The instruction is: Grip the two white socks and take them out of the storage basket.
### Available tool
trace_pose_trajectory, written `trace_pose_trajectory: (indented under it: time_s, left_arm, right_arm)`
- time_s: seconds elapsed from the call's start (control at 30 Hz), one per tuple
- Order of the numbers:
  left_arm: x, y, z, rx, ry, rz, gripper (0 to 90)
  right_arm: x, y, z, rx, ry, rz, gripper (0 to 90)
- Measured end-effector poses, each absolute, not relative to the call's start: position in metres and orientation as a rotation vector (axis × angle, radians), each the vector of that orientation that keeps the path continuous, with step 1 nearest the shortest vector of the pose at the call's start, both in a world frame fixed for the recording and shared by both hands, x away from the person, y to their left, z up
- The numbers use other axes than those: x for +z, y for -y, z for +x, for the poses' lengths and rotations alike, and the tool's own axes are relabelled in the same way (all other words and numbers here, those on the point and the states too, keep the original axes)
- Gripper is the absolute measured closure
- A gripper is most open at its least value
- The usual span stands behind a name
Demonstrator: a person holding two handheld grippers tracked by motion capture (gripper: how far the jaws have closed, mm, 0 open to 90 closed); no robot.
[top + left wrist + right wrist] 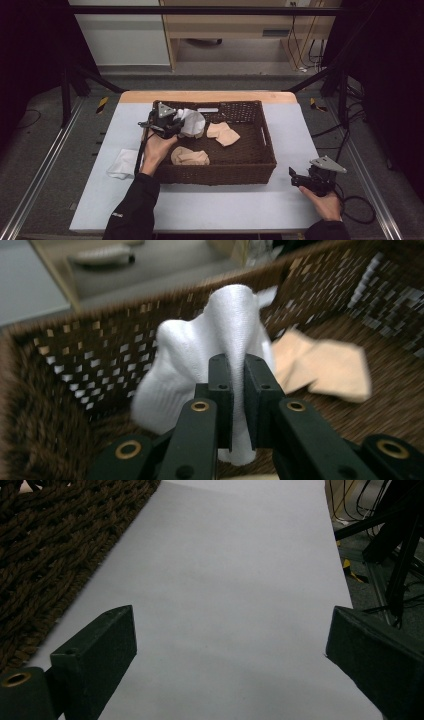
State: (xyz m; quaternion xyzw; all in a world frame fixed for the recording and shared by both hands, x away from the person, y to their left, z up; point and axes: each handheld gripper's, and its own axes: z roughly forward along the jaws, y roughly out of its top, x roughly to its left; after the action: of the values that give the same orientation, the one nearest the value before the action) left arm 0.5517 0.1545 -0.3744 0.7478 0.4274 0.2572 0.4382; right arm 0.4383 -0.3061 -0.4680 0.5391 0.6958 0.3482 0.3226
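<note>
A white sock (192,122) (200,365) hangs above the left part of a brown woven basket (267,150) (60,355), pinched between the jaws of my left gripper (176,126) (238,362), which is shut on it. Two beige socks lie in the basket: one (223,133) (325,367) near the middle, one (190,156) by the front wall. Another white sock (122,164) lies on the table left of the basket. My right gripper (296,176) (230,630) rests on the table to the right of the basket, jaws wide open with nothing between them.
The white table top (220,205) (225,570) has a wooden strip along its far edge. The basket's side wall (45,545) lies close to the left of my right gripper. Metal frame rails run along both sides, and cables (357,210) lie on the floor at right.
</note>
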Motion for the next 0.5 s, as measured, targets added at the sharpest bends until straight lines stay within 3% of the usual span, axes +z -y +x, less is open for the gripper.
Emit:
trace_pose_trajectory:
  time_s: [0.33,0.5]
  left_arm:
    - [-0.336,-0.16,0.524,0.657,-0.955,1.707,82.8]
    - [-0.334,-0.162,0.524,0.655,-0.965,1.747,82.7]
  right_arm:
    - [-0.468,0.306,0.438,0.915,-1.825,1.416,6.3]
    - [-0.468,0.306,0.438,0.914,-1.828,1.415,6.3]
